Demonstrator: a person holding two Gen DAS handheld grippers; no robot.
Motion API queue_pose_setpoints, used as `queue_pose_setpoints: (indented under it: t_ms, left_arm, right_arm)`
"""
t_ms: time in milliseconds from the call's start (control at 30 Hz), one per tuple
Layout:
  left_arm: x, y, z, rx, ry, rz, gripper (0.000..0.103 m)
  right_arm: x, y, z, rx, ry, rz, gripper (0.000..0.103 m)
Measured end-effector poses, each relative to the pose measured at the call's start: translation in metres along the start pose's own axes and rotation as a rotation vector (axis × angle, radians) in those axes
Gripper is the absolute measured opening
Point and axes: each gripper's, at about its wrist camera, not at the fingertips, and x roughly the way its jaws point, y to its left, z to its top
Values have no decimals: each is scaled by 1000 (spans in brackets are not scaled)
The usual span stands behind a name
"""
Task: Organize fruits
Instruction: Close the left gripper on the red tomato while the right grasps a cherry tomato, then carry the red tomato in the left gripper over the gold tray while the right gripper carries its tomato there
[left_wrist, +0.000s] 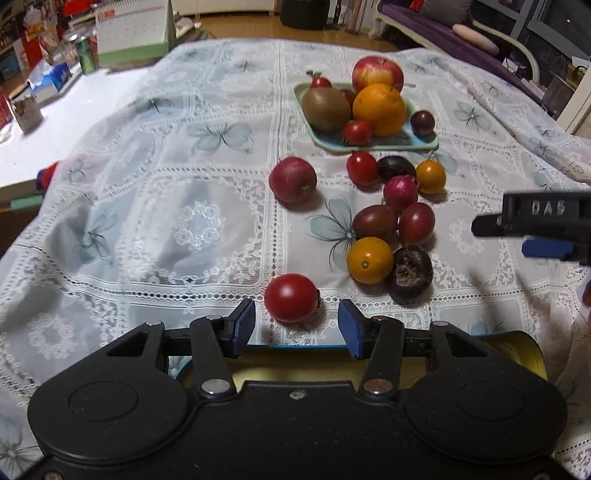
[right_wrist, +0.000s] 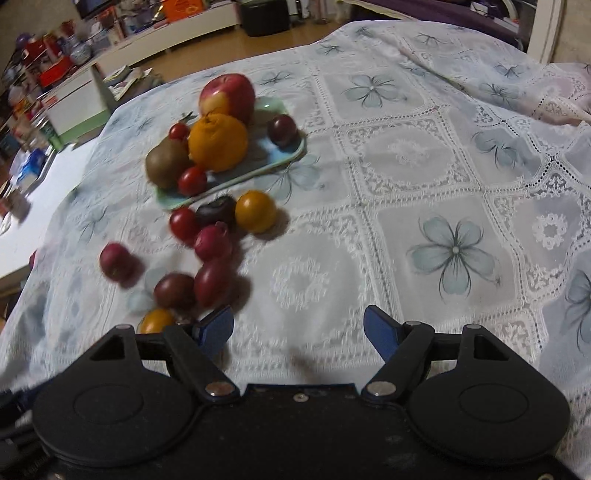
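A light green tray (left_wrist: 369, 146) (right_wrist: 280, 164) holds an apple (left_wrist: 376, 72), an orange (left_wrist: 380, 109), a kiwi (left_wrist: 325, 109), small tomatoes and a dark plum (left_wrist: 423, 122). Several small red, dark and yellow fruits lie loose on the lace cloth in front of it. My left gripper (left_wrist: 295, 328) is open and empty, with a red tomato (left_wrist: 291, 297) just ahead between its pads. My right gripper (right_wrist: 299, 330) is open and empty over bare cloth, right of the loose fruits; it also shows in the left wrist view (left_wrist: 532, 229).
A yellow-lined tin with a blue rim (left_wrist: 517, 350) sits right under my left gripper. A white side table (left_wrist: 55, 125) at the left holds a can, boxes and a calendar. The cloth to the right (right_wrist: 454, 251) bears only its flower pattern.
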Motion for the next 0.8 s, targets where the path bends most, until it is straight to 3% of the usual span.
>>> queue_pose_setpoints:
  t_ms: [200,300,367,400,467,667,800]
  left_arm:
    - [16,-3,2,4,31,29,56]
    - [22,-2,4,-7,42,32,56]
    - [25,-2,5,-13,47,34,55]
    - [26,-1,6,-23,50,38,53]
    - [27,0,8,-31,43,42,45]
    - [26,12,15,-90,56,-8,45]
    - [18,17,18,-107,37,12,45]
  right_arm:
    - [12,10,24,-7,19,11,62]
    - [22,11,40,15,47,7,46]
    - [29,13,49,23,75,15,29]
    - [30,15,52,26,84,23,26]
    - [31,21,58,33,84,45,26]
    - [34,53,67,-7,72,125,26]
    - [41,77,74,-48,83,148,26]
